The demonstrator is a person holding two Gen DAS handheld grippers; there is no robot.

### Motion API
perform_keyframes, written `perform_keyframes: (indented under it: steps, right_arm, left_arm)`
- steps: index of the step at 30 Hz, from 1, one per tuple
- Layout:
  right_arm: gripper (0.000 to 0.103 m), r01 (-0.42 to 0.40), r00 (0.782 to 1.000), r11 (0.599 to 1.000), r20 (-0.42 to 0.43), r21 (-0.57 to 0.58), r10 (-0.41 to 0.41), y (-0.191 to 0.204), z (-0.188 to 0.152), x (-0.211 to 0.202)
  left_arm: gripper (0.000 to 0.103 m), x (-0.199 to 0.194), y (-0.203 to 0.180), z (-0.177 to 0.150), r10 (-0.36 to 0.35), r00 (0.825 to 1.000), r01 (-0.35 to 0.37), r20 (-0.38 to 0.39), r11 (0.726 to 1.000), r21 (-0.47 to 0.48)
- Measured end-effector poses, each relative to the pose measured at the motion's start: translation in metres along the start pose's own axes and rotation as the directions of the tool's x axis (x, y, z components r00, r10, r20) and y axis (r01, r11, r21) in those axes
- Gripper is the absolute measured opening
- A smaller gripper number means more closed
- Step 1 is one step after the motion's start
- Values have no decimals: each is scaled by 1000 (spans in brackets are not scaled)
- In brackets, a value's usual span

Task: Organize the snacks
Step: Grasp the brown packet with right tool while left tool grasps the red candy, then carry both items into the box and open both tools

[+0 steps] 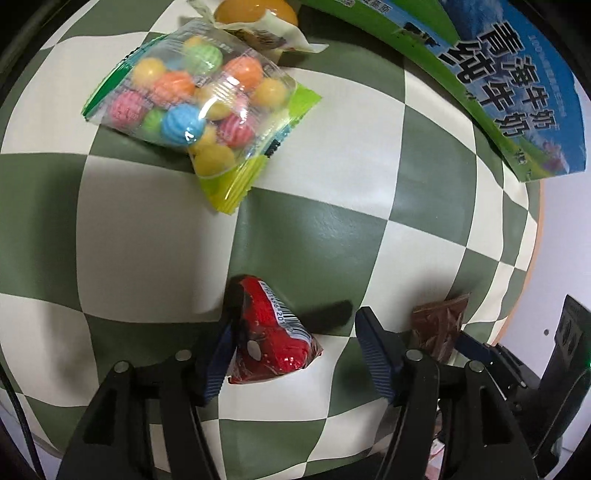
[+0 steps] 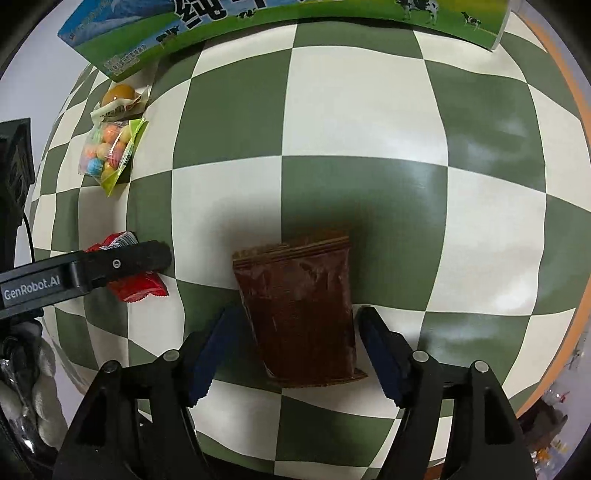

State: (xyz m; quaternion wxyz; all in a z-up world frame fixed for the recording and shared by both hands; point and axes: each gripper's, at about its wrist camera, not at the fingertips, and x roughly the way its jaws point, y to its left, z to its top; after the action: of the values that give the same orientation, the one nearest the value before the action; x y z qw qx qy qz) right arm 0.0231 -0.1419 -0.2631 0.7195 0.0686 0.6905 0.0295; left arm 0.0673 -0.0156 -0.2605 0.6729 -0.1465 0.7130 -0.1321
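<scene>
My left gripper (image 1: 299, 325) is open over a red foil snack packet (image 1: 273, 336), which lies between its fingers close to the left one; the packet also shows in the right wrist view (image 2: 138, 288), partly under the left gripper's finger (image 2: 125, 264). My right gripper (image 2: 295, 332) is open with a brown snack packet (image 2: 301, 310) lying between its fingers on the table; the packet shows in the left wrist view (image 1: 439, 328) too. A clear bag of coloured candy balls (image 1: 195, 107) lies farther off, seen small in the right wrist view (image 2: 109, 153).
A green and white checkered tablecloth (image 1: 317, 221) covers the table. A blue and green milk carton box (image 1: 517, 92) stands at the back, also in the right wrist view (image 2: 177, 33). An orange jelly cup (image 1: 255, 14) with a wrapper lies behind the candy bag.
</scene>
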Motion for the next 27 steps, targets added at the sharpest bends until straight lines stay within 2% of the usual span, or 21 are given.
perform_keyframes:
  steps: [5, 6, 9, 10, 14, 15, 16, 20, 22, 27]
  right_arm:
    - [74, -5, 1000, 1000, 2, 10, 5, -9, -1, 2]
    - [72, 4, 1000, 1000, 3, 6, -4, -9, -2, 1]
    - [55, 18, 999, 1000, 27, 1, -18, -16, -7, -5]
    - [50, 12, 999, 1000, 32, 8, -13, -17, -7, -7]
    - [43, -13, 998, 1000, 59, 18, 12, -22, -8, -20]
    - [33, -21, 997, 1000, 70, 14, 20, -22, -7, -25]
    - [31, -35, 997, 999, 76, 16, 33, -22, -7, -29]
    - [28, -65, 994, 998, 92, 17, 63, -23, -2, -42]
    - [23, -91, 991, 995, 105, 32, 87, -26, 2, -49]
    - [22, -123, 982, 992, 146, 33, 116, -31, 13, -75]
  left_arm:
    - [61, 2, -17, 3, 85, 996, -85, 8, 993, 82]
    - [57, 4, -19, 1, 95, 995, -95, 12, 992, 82]
    - [37, 5, -30, -3, 136, 990, -138, 26, 986, 90]
    - [35, 3, -31, -2, 137, 990, -138, 26, 986, 91]
    - [33, -6, -43, 2, 150, 988, -153, 33, 983, 101]
    - [33, -8, -45, 4, 152, 988, -156, 40, 982, 109]
    - [33, -11, -48, 9, 149, 988, -154, 48, 981, 121]
    - [33, -28, -65, 21, 144, 986, -156, 87, 975, 160]
    - [33, -36, -73, 25, 130, 987, -144, 95, 976, 165]
    - [33, -53, -85, 35, 107, 988, -128, 115, 973, 191]
